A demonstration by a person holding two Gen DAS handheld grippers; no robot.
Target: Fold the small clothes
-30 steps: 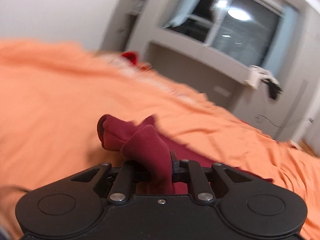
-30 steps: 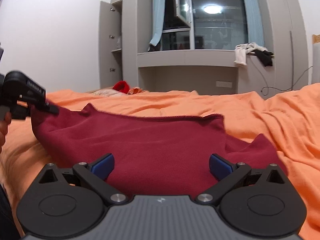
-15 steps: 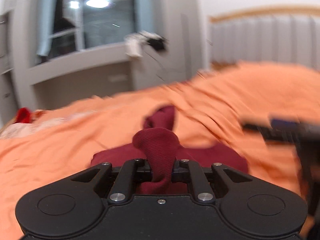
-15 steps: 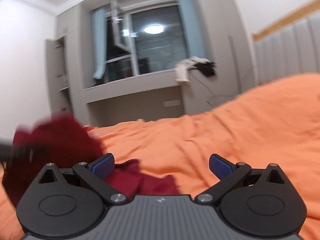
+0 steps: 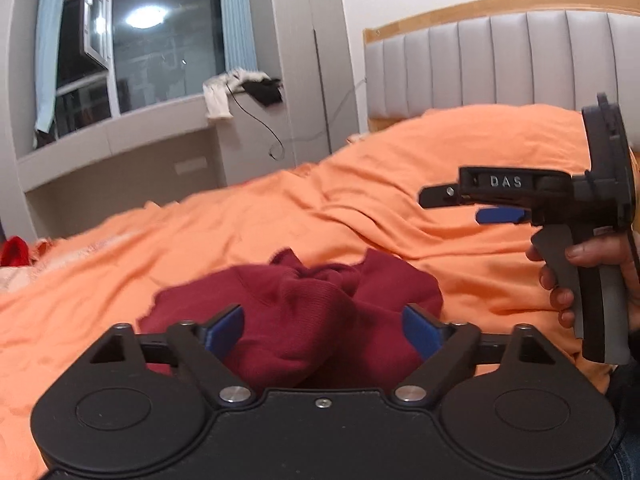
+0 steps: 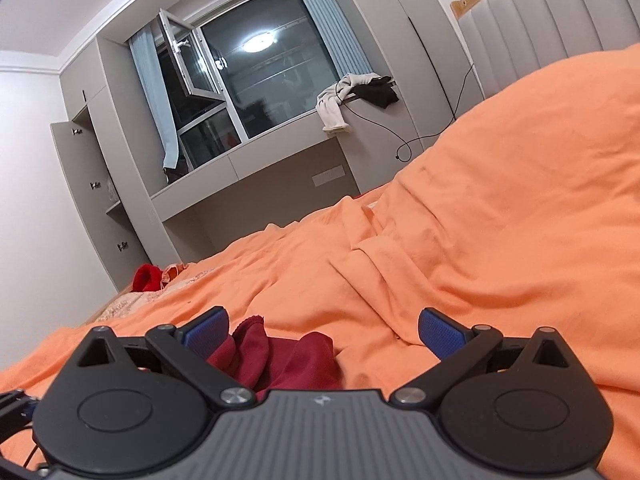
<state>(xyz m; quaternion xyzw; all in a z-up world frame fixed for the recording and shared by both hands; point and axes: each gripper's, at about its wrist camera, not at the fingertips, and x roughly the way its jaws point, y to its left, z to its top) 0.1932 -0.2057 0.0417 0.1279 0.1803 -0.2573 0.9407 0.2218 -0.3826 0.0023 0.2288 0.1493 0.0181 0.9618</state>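
A dark red knit garment (image 5: 304, 312) lies bunched in a heap on the orange bedsheet (image 5: 248, 232). My left gripper (image 5: 322, 328) is open, its blue pads on either side of the heap, holding nothing. My right gripper (image 6: 322, 330) is open and empty; an edge of the red garment (image 6: 276, 356) shows low between its fingers, nearer the left pad. The right gripper also shows in the left wrist view (image 5: 500, 200), held by a hand at the right, above the sheet and apart from the garment.
A grey padded headboard (image 5: 500, 64) stands at the back right. A window ledge with white and black clothes (image 6: 352, 100) and a hanging cable is behind the bed. A bright red item (image 6: 148, 278) lies at the bed's far left corner.
My left gripper has opened and let go of the red garment, which now lies in a heap. Both grippers have swung right, toward the headboard. The right gripper stays open.
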